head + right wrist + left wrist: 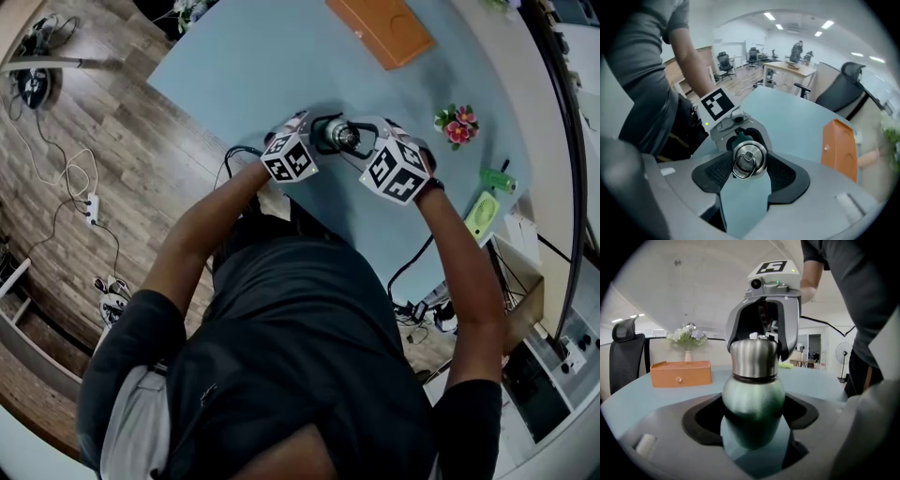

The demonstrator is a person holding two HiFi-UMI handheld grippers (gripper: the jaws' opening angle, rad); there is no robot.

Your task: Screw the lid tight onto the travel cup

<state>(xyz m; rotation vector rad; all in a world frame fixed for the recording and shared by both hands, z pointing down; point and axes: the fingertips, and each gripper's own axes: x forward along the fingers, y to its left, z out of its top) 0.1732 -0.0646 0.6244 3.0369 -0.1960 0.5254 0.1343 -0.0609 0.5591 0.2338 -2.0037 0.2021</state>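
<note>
Steadily, near the edge of a pale blue bench (pixel 262 66), a person is working a small travel cup with a claw in each hand. On the left, the left claw (pixel 752 420) is reaching in almost level from the side. It is pinching the green cup (pixel 753 399) around its rounded belly, the dark pads pressing on both flanks, while the base appears to be resting on the bench.

Between the two hands the cup is standing upright, its long axis running straight up. The steel lid (pixel 753 358) is sitting on its neck, with a thin dark seam showing beneath it.

On the right, the right claw (pixel 749 164) is bearing down steeply from above and pinching the lid, its ribbed pads lying against opposite sides. Its camera is looking almost straight down the cup's axis onto the lid's top and loose ring.

The coming move is hanging on that alignment. With the right claw sitting over the lid and the left claw bracing the body from the side, tightening is likely calling for a twist of the right hand about that upright line while the left is resisting. Whether the thread is already seated is not showing. Farther right and back on the bench, an orange box (pixel 380 28) is lying well apart from the work.
</note>
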